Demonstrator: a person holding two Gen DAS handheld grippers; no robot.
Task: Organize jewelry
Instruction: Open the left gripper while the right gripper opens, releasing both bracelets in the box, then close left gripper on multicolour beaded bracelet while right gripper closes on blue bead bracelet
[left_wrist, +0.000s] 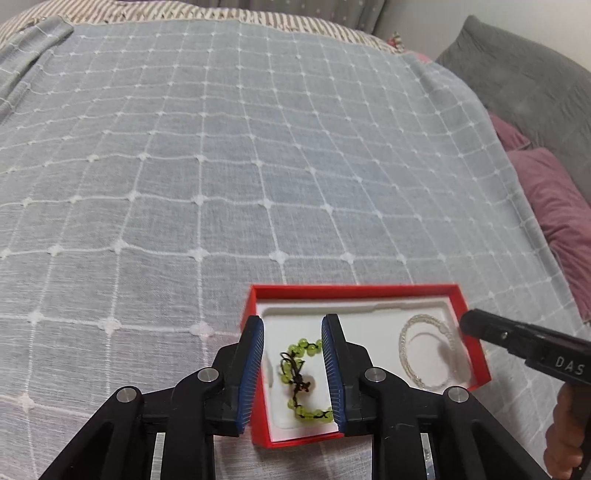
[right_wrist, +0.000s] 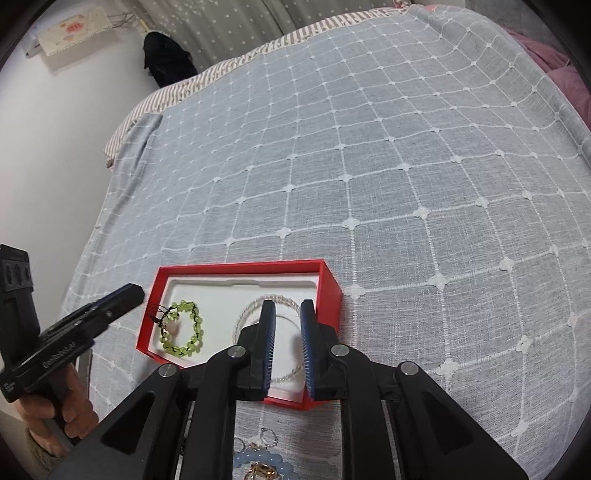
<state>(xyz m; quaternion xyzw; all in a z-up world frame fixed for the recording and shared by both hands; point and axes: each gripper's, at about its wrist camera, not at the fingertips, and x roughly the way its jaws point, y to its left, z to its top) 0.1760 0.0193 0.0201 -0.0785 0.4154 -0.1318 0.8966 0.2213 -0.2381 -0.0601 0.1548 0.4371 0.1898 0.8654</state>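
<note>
Left tool (left_wrist: 293, 369) hangs partly open over the green beaded bracelet (left_wrist: 301, 382) lying loose in the red cardboard box (left_wrist: 354, 291) on the bed; nothing gripped.

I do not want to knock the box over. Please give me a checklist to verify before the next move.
1. Green bracelet lies inside box: ok.
2. Clear bracelet lies inside box: ok.
3. Left tongs free of the green bracelet: ok, open, pads apart from it.
4. Right tongs empty: ok, nothing pinched.
5. More jewelry waits near the box: ok.
6. Box lid at hand: cannot tell.
</note>
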